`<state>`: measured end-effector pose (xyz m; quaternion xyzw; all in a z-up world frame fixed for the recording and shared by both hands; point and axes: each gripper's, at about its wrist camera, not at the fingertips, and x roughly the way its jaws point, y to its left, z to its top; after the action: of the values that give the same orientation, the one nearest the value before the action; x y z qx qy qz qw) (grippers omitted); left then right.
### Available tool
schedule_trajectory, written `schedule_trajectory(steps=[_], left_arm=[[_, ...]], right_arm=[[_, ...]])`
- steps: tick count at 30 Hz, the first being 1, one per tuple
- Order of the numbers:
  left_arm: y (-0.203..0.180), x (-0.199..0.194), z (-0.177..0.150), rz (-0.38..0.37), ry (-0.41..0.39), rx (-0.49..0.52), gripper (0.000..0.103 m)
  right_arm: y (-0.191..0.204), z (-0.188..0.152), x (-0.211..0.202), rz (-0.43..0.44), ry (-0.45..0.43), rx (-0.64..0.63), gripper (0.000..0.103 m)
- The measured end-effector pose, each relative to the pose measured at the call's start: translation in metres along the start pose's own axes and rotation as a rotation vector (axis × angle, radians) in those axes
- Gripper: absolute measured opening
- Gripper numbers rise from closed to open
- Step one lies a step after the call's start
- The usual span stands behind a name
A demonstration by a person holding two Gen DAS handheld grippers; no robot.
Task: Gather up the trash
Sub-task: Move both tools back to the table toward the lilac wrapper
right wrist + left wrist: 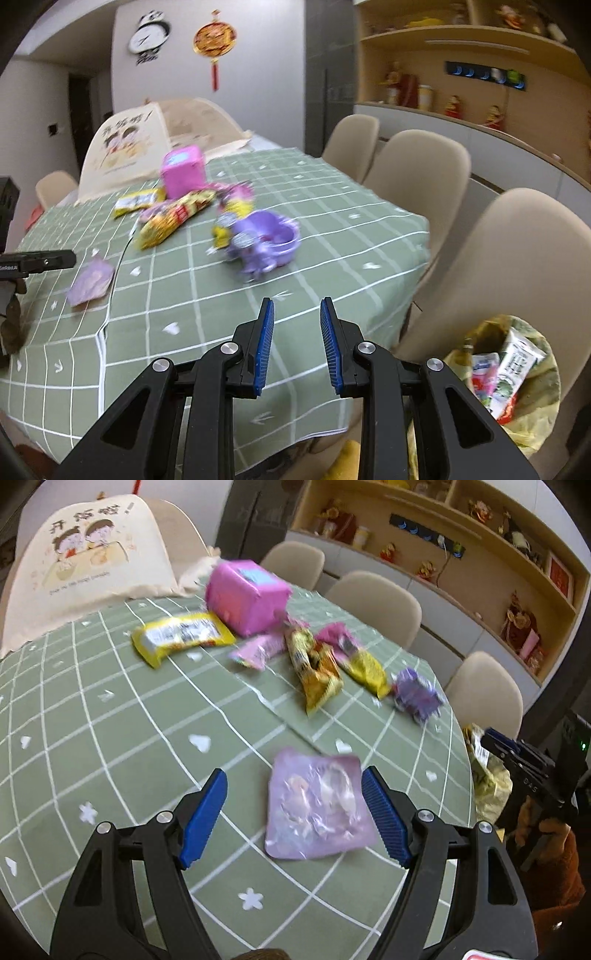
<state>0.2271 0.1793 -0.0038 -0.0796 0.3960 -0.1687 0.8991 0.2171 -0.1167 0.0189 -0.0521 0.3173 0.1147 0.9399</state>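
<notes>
A flat pale purple wrapper (317,808) lies on the green checked tablecloth (110,738). It sits between the blue pads of my left gripper (295,812), close to the right pad (384,823), and the jaws stand wide and open. Farther back lie a yellow wrapper (181,637), a pink wrapper (258,650), orange and yellow wrappers (317,672) and a crumpled purple pack (415,694). My right gripper (297,339) hovers over the near table edge, narrowly open with nothing between its pads. A purple plastic cup (269,240) lies ahead of it.
A yellow trash bag (517,369) holding a carton and wrappers hangs off the table's right corner. A pink box (245,594) stands at the back. A printed canvas bag (85,572) drapes over a chair. Beige chairs (417,166) line the right side.
</notes>
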Motion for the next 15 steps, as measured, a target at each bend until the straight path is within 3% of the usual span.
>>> schedule_trajectory(steps=[5,15], left_arm=[[-0.014,0.011,-0.005,0.01,0.045,0.051,0.071],[-0.038,0.029,-0.003,0.167,0.129,0.16,0.072]], right_arm=[[0.017,-0.006,0.002,-0.004,0.01,-0.056,0.026],[0.015,-0.013,-0.001,0.001,-0.004,-0.048,0.026]])
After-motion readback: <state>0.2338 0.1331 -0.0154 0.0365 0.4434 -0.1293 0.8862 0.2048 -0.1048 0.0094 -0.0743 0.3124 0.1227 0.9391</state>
